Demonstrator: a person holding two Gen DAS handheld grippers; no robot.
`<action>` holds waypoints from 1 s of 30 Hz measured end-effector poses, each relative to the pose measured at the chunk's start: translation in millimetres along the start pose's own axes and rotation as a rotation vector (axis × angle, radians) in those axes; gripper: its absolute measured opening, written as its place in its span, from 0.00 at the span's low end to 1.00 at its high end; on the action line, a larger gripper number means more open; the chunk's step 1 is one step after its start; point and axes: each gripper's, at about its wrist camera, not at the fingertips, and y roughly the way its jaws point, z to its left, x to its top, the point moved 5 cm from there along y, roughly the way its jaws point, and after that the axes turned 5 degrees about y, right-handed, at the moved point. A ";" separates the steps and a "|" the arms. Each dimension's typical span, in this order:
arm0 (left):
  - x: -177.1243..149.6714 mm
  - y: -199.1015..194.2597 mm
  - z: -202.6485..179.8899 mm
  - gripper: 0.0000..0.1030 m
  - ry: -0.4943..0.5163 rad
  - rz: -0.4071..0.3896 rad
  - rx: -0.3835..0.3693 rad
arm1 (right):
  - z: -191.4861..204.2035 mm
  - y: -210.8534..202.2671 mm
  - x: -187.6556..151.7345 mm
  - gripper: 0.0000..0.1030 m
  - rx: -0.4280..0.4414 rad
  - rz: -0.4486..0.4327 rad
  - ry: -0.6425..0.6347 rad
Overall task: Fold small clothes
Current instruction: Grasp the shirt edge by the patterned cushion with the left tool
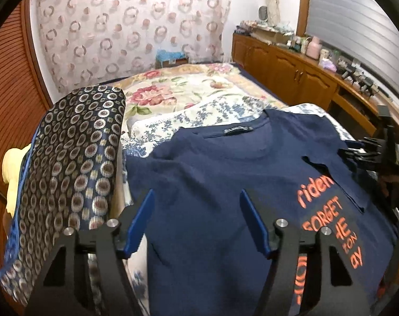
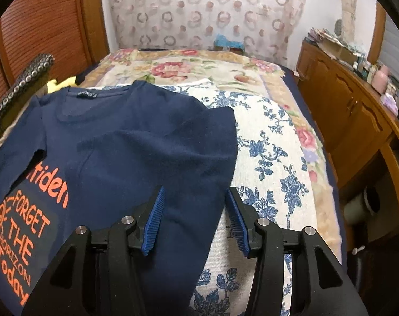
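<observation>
A navy T-shirt with orange lettering lies on the bed, both sides folded in over the print; it also shows in the right wrist view. My left gripper is open and empty, just above the shirt's left folded side. My right gripper is open and empty over the shirt's right folded edge. The right gripper also shows in the left wrist view at the shirt's far right side.
A dark circle-patterned cloth hangs at the left over something yellow. The bed has a floral cover. A wooden cabinet with clutter on top runs along the right. A wooden slatted panel stands at the left.
</observation>
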 end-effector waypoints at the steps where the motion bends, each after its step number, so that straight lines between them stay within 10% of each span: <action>1: 2.4 5.0 3.0 0.62 0.001 0.012 0.007 | -0.4 0.1 0.0 0.48 0.002 0.001 0.002; 22: 8.9 104.3 31.2 0.37 -0.068 0.226 0.144 | -1.8 0.2 -0.1 0.49 0.002 0.000 0.001; 30: 9.6 98.8 29.8 0.00 -0.044 0.222 0.114 | -1.7 0.2 -0.2 0.49 0.001 0.000 0.001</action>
